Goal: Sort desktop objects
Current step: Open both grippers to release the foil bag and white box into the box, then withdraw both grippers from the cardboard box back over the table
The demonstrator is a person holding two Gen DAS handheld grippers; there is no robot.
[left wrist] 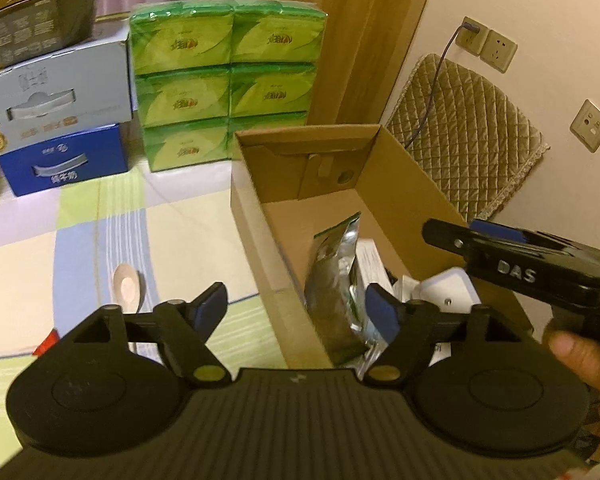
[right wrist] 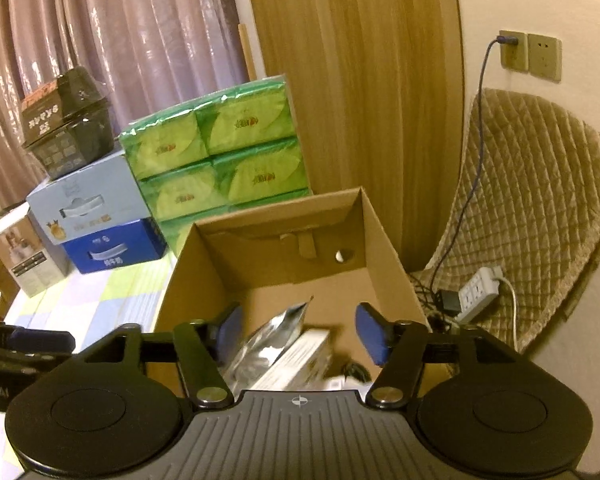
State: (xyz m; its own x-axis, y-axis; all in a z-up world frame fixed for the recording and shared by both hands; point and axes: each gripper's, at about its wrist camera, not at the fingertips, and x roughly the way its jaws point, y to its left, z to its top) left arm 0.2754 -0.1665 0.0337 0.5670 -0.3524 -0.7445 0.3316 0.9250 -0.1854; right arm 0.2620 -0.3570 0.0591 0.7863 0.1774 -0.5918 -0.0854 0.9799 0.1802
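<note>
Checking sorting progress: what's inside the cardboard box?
Inside the cardboard box: a silver-green foil pouch, a white carton and white items. Anything beneath them is hidden.

Not much is readable here tbh. The right gripper (left wrist: 452, 236) has "DAS" in pale letters on its black body. The left gripper's body at the left edge of the right wrist view shows "oot.AI", cut off. The print on the green tissue packs (left wrist: 224, 80) and the blue box (left wrist: 64, 160) is too blurry to read.
</note>
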